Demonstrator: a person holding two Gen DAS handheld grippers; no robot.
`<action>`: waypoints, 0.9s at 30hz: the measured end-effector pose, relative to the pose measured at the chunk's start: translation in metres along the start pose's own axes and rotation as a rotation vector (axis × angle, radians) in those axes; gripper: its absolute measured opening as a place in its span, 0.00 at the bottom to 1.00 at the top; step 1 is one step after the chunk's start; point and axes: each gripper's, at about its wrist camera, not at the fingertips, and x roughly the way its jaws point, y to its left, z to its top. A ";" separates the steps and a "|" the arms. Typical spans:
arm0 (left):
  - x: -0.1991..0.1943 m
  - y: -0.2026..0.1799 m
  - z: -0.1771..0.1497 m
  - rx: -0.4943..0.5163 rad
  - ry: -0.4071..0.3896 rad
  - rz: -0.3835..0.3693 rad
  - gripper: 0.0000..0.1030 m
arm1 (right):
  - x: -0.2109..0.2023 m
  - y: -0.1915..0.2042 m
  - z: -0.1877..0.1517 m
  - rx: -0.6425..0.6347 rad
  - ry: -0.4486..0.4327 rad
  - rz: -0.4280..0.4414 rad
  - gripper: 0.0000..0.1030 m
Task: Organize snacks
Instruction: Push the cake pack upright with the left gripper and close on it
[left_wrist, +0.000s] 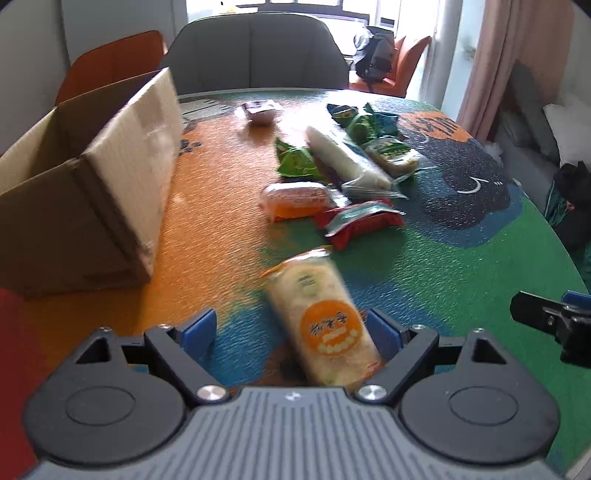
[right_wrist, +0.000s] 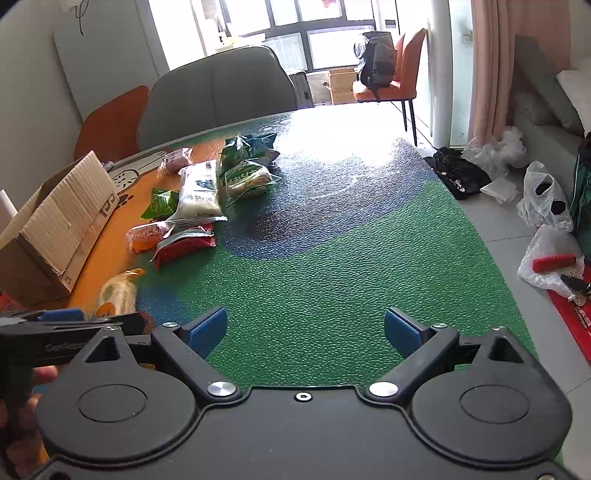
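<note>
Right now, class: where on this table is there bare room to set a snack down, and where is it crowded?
Free: the green stretch of table right of the snack cluster, ahead of the open right gripper; also the orange strip between cardboard box and snacks. Crowded: the packets around the red packet and the long white packet.

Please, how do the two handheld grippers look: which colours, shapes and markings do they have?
Both the left gripper and right gripper have black linkage arms, round black housings, silver screws and blue pads. The left body is ribbed grey with a small white mark; the right body is smooth black.
</note>
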 end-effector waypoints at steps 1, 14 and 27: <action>-0.001 0.004 -0.001 -0.004 0.002 0.004 0.85 | 0.000 0.001 0.000 0.003 0.000 0.004 0.90; -0.019 0.042 -0.018 -0.042 0.008 0.009 0.84 | 0.000 0.031 -0.002 -0.029 -0.004 0.037 0.90; -0.040 0.045 -0.029 -0.051 -0.022 -0.030 0.84 | -0.011 0.036 -0.009 -0.022 -0.018 0.048 0.90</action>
